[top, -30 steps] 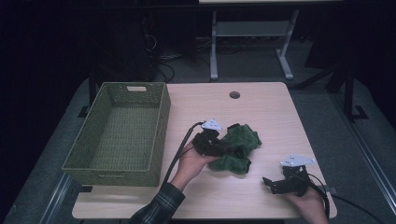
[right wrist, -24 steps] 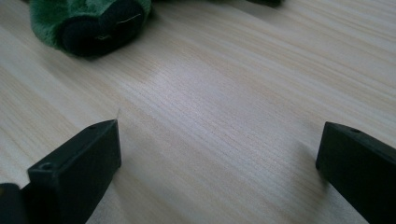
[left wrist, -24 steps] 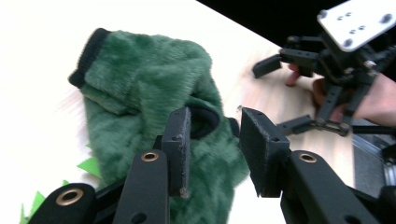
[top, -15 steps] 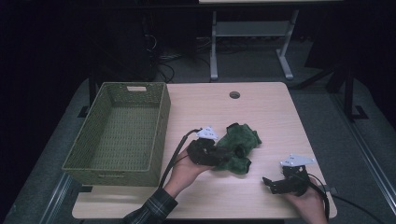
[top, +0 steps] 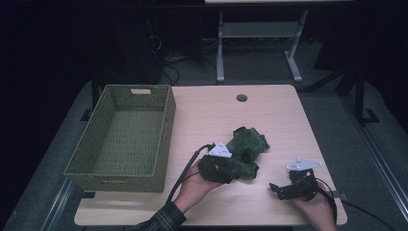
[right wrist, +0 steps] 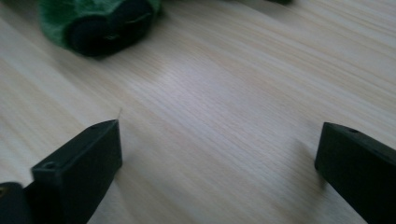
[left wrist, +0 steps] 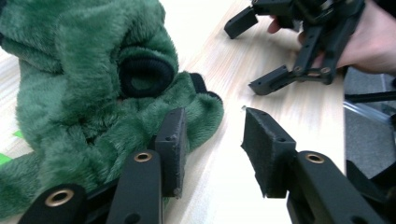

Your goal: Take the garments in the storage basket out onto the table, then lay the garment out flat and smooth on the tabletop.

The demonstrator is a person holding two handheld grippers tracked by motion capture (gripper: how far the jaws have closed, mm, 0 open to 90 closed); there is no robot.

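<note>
I see 1 green plush toy near the table's middle, beside 1 basket. My left gripper has just been opening; nothing sits between its fingers, though 1 finger touches the plush. My right gripper is spread wide. The left gripper view shows the toy's black patches.

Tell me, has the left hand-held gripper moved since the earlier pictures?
Yes. The left hand-held gripper has slid along the green plush toy toward the table's near edge, away from the wicker basket. Its jaws have just been opening.
</note>
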